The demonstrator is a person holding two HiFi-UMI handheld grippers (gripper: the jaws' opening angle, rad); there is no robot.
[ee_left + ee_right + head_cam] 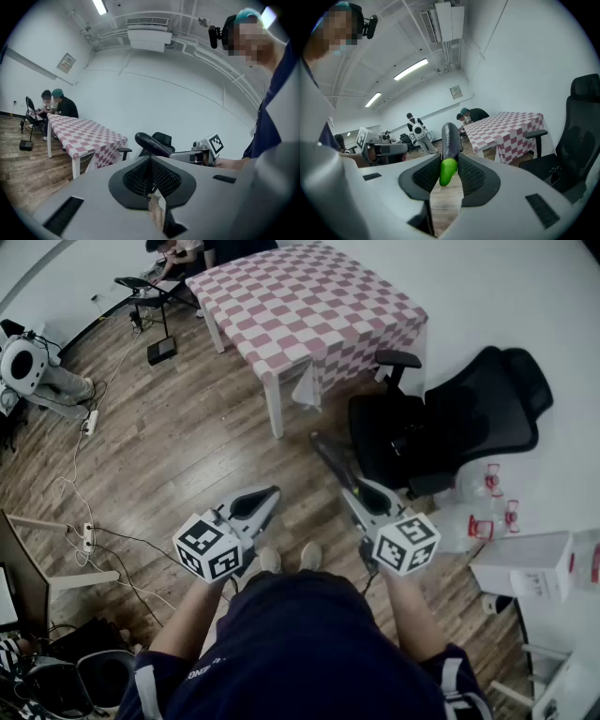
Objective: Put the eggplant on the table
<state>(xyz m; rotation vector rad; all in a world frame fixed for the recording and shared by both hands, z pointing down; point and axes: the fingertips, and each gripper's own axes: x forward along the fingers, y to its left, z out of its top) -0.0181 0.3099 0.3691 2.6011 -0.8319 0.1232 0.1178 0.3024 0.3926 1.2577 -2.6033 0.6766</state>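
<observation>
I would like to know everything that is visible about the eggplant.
The eggplant is long, smooth and dark purple, with a bright green stem end. It looks like plastic. The right tool grips it near the green end, so the purple body sticks out forward, above the wooden floor, not yet at the checked table.

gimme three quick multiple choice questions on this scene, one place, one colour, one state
1. What holds the eggplant? A left gripper B right gripper C nothing
2. The table's cloth is checked white and: A pink B blue C green
3. The left gripper's jaws are: A wide apart B clamped on the eggplant C together, empty
Key: 1 B, its green end sits between the right jaws; 2 A, pink squares cover the cloth; 3 C, they meet with nothing between.
</observation>
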